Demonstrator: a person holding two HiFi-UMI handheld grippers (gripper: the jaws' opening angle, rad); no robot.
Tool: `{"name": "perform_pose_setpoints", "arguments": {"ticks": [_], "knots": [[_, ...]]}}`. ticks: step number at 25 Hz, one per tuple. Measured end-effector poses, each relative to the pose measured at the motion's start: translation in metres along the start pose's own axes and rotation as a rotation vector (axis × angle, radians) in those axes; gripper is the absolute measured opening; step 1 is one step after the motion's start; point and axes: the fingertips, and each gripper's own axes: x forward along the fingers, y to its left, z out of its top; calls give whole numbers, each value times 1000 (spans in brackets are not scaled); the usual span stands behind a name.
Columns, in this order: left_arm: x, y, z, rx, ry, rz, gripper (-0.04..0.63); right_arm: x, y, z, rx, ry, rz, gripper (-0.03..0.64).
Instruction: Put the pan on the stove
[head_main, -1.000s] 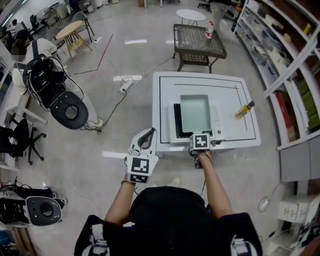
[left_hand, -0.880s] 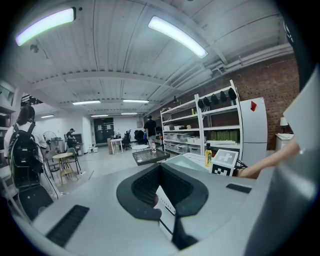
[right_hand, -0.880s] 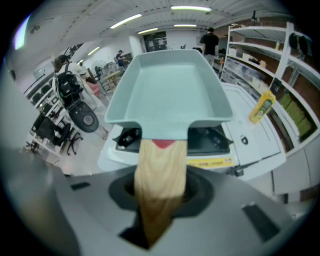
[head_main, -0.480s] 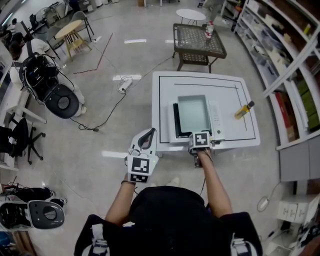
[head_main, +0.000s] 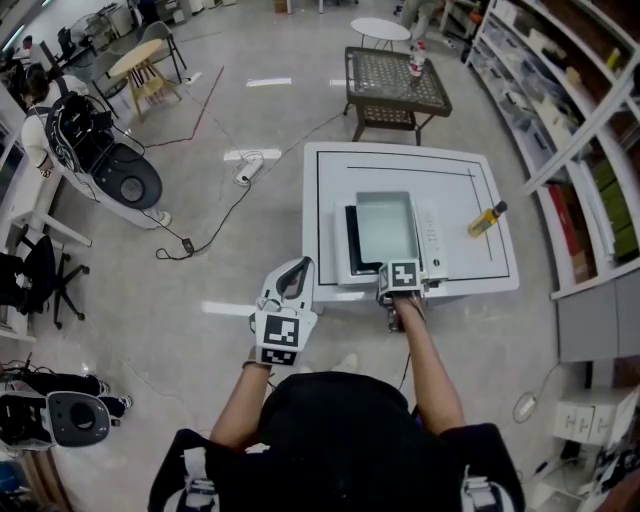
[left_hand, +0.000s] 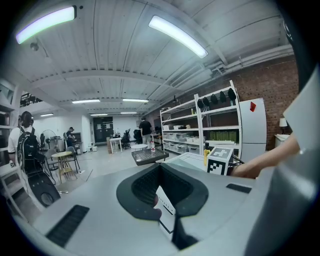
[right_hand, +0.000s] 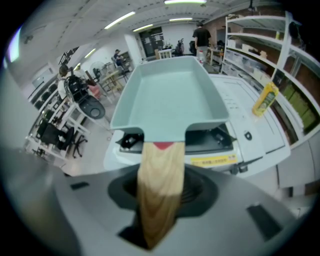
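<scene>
A pale green rectangular pan (head_main: 388, 226) with a wooden handle (right_hand: 160, 180) rests on a portable stove (head_main: 432, 236) on the white table (head_main: 400, 160). My right gripper (head_main: 400, 286) points steeply down at the table's near edge. The handle runs between its jaws, which have just been opening; dark gaps show on both sides of the wood. In the right gripper view the pan (right_hand: 167, 97) fills the middle above the stove (right_hand: 212, 140). My left gripper (head_main: 298, 266) hangs over the floor left of the table, shut and holding nothing.
A yellow bottle (head_main: 488, 219) lies on the table's right side. Shelving (head_main: 590, 150) runs along the right. A mesh-topped table (head_main: 398, 82) stands behind. Cables (head_main: 250, 172) trail across the floor; a person with bulky gear (head_main: 100, 160) is far left.
The person with the gear at far left has moved up and left. Both grippers and the pan have stayed in place.
</scene>
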Motion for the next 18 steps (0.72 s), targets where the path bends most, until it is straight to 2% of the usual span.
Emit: {"name": "perform_pose_setpoints", "arguments": {"ticks": [4,13,18], "knots": [[-1,1,2,-1,-4,-2,21,-3,2,2,29,-10,22,143],[-4,-7,5,10,-16,-15,21,-25,1,20,81,-108,33,190],[-8,-11,7,16,-19,-24,21,-37,1,32,59,-194,18,193]]}}
